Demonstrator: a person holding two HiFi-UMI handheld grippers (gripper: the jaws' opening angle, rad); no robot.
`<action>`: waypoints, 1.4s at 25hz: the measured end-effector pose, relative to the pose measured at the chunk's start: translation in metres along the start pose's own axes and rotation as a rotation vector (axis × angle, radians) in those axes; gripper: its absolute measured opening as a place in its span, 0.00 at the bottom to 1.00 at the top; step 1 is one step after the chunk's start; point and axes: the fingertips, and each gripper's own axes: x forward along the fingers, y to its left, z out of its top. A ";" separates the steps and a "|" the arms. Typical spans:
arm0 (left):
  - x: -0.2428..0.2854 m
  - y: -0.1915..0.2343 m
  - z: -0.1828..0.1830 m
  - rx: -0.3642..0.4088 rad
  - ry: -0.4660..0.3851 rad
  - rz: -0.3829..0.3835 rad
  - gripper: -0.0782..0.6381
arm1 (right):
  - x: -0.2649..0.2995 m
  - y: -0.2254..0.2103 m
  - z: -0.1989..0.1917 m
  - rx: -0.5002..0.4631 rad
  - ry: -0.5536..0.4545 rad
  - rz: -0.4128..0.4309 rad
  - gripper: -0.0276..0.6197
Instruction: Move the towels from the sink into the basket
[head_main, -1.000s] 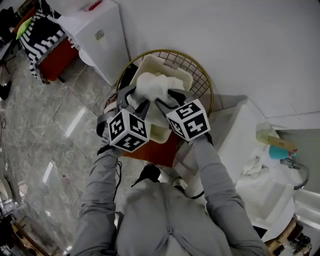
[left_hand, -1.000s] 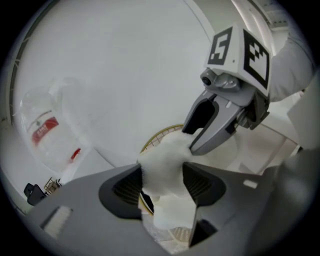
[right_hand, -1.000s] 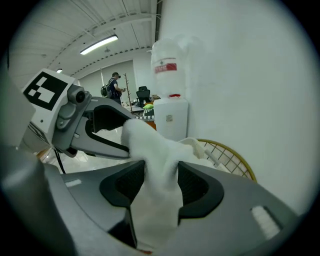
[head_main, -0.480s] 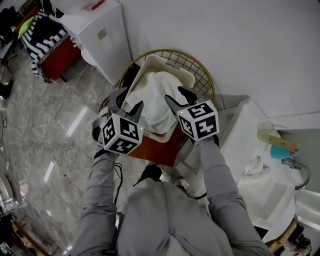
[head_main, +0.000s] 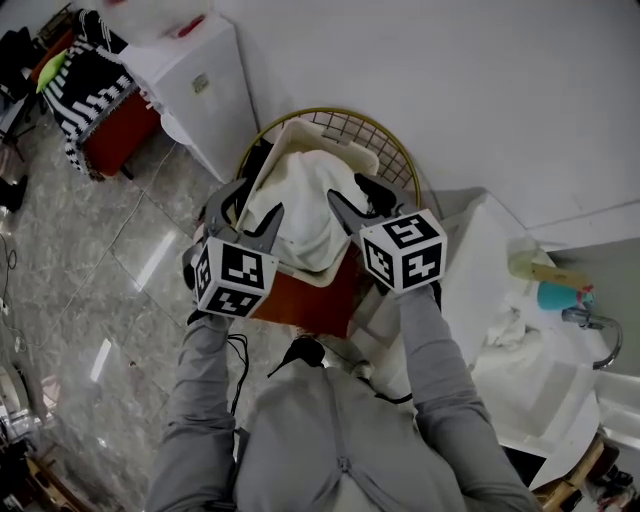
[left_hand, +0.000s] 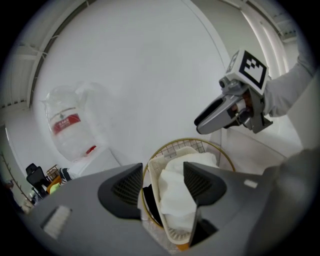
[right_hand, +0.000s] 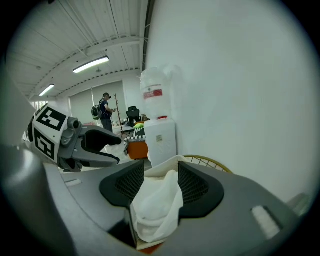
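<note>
- Head view: both grippers hang over the basket (head_main: 404, 168), a gold wire one against the far wall, left of the sink (head_main: 545, 400).
- One towel (head_main: 300, 205) lies heaped in the white tub (head_main: 330, 131) that sits inside the basket, and it reaches as far as the tub's near rim. We log this one as delivered.
- Left gripper (head_main: 260, 197): the left gripper view shows its jaws standing wide. They have just been opening, and there is no cloth between the pads. The towel shows only beyond them, down in the tub.
- Right gripper (head_main: 345, 187): the right gripper view shows a narrower gap.
  - The towel fills the sightline between the pads, but we read it as lying below in the tub, not pinched.
  - In the head view the fingertips sit over the cloth's right edge, and as far as we can tell they are clear of it.
- Still to do: a crumpled white cloth (head_main: 505, 332) lies at the sink's left rim, near the tap (head_main: 590, 330). We take it for another towel, not yet moved.
- Whether more towels lie deeper in the bowl we cannot tell, because that area is washed out white.
- Judgement: the task is partly done. One drop is complete, and at least one more trip right to the sink remains. Both grippers look empty and free for it.
</note>
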 end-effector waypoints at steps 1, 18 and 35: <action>-0.003 0.001 0.003 -0.014 -0.015 0.005 0.54 | -0.006 -0.001 0.004 0.011 -0.022 -0.005 0.34; -0.080 -0.004 0.022 -0.194 -0.199 0.196 0.54 | -0.100 -0.006 0.001 0.056 -0.259 -0.128 0.34; -0.126 -0.027 -0.003 -0.345 -0.219 0.293 0.54 | -0.144 0.002 -0.017 0.071 -0.311 -0.091 0.34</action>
